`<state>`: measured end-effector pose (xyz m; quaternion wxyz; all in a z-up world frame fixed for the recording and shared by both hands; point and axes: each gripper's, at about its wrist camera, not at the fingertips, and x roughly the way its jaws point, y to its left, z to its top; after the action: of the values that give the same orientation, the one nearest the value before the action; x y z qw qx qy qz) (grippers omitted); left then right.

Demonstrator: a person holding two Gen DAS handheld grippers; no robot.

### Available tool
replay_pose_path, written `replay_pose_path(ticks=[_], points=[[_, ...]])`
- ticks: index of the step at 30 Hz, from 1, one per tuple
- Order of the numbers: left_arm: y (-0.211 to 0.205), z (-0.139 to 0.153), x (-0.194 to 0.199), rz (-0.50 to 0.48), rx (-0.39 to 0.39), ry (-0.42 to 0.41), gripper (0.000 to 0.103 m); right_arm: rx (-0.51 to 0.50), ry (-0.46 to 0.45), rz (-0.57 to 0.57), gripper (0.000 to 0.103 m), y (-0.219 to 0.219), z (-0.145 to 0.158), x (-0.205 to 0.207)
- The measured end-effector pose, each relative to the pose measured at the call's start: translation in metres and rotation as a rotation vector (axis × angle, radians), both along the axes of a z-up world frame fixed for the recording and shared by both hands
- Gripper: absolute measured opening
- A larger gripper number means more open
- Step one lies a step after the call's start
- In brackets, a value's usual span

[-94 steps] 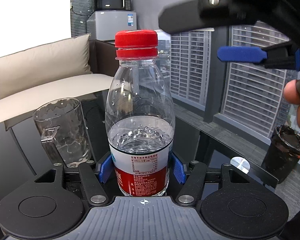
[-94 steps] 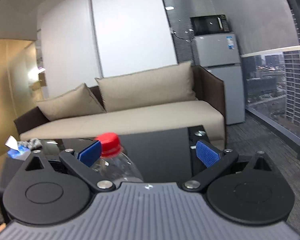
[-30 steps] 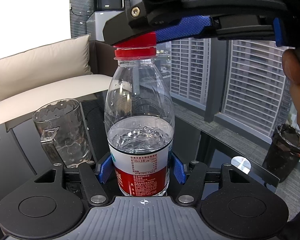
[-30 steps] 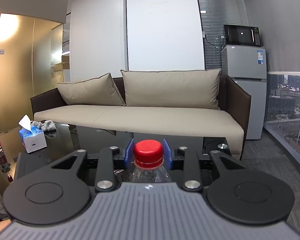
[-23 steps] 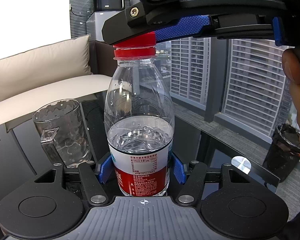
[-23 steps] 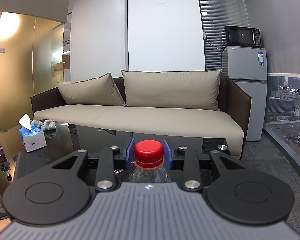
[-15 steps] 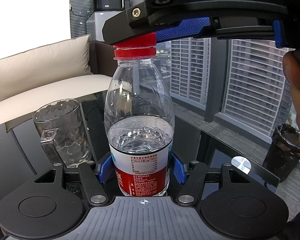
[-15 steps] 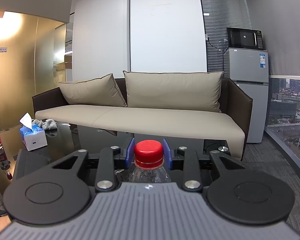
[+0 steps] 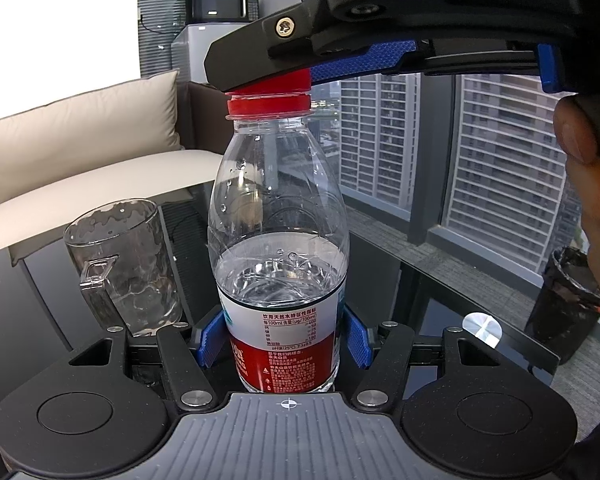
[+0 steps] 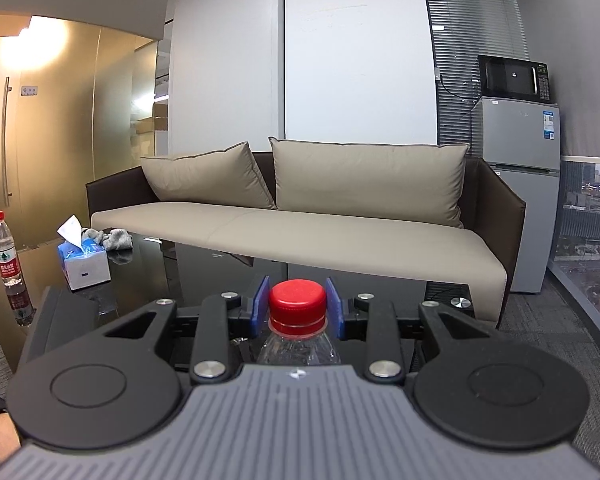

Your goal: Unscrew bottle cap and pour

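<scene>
One water bottle [image 9: 278,248] stands upright on the glass table [image 9: 440,292], cap [image 10: 297,297] up, my left tongs [image 9: 282,340] clamped on its label, right tongs [image 10: 297,307] clamped on its cap, one glass mug [image 9: 124,268] just beside.

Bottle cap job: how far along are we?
Done: left tool clamps the bottle at its label, upright on the table. In hand: right tool is shut on the red cap, which sits on the neck, not visibly lifted. Left: unscrew it, take it off, then pour into the empty glass mug beside it.
</scene>
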<state>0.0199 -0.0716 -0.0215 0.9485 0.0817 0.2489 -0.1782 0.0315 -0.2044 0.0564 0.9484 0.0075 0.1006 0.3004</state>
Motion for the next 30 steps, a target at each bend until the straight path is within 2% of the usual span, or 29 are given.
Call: replay_pose_path(ticks=[10, 15, 21, 30], points=[[0.002, 0.006, -0.007, 0.000, 0.001, -0.001, 0.057, -0.034, -0.011, 0.025, 0.033, 0.003, 0.001, 0.004], [0.002, 0.009, -0.009, 0.004, 0.005, -0.005, 0.057, -0.061, -0.033, -0.034, 0.033, 0.009, 0.000, -0.001], [0.001, 0.010, -0.008, 0.008, 0.010, -0.006, 0.057, -0.100, -0.054, -0.186, 0.033, 0.023, 0.000, -0.009], [0.002, 0.013, -0.009, 0.005, 0.009, -0.022, 0.057, -0.085, -0.044, -0.175, 0.033, 0.024, -0.002, -0.007]])
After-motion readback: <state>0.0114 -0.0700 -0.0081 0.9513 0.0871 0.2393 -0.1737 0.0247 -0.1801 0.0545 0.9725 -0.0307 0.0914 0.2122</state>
